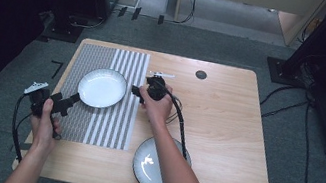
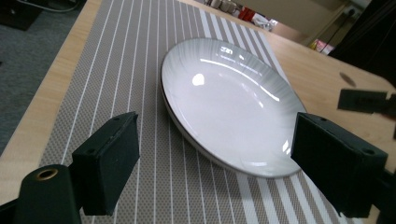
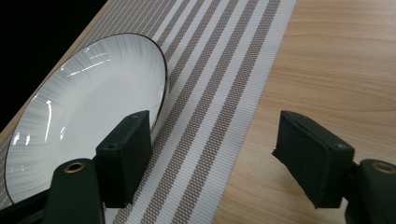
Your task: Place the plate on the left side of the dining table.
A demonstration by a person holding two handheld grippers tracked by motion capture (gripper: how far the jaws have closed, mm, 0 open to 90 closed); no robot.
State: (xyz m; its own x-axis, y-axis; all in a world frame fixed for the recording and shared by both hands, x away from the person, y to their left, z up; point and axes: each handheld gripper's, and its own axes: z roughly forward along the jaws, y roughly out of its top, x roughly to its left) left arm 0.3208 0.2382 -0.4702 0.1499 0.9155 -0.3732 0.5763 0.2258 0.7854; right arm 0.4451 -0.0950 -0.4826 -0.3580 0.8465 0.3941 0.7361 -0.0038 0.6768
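Black pads on both tools stand apart, nothing between them. Left tool sits just off the near-left rim of the white plate; right tool sits just off its right rim. Neither pad touches the rim as far as the frames show. In the left gripper view the left tool frames the plate between its open pads, with the plate lying beyond them. In the right gripper view the right tool has the plate off to its left, one pad overlapping the rim in the picture; contact can't be confirmed.

Plate lies flat on the striped placemat, toward the far half of the mat, face up. It's round, so no long axis; its opening points straight up. A second plate, darker-looking, sits on the bare bench near the front edge, partly under the right forearm.

Risks, as judgement:
- Right forearm hangs over the second plate; a drop or sweep of that arm could shove it toward the bench's front edge.
- Glossy, shallow rim: a pad brushing it sideways could skate the white plate across the mat.
- Trailing cable from the right tool runs past the second plate and could drag on it.
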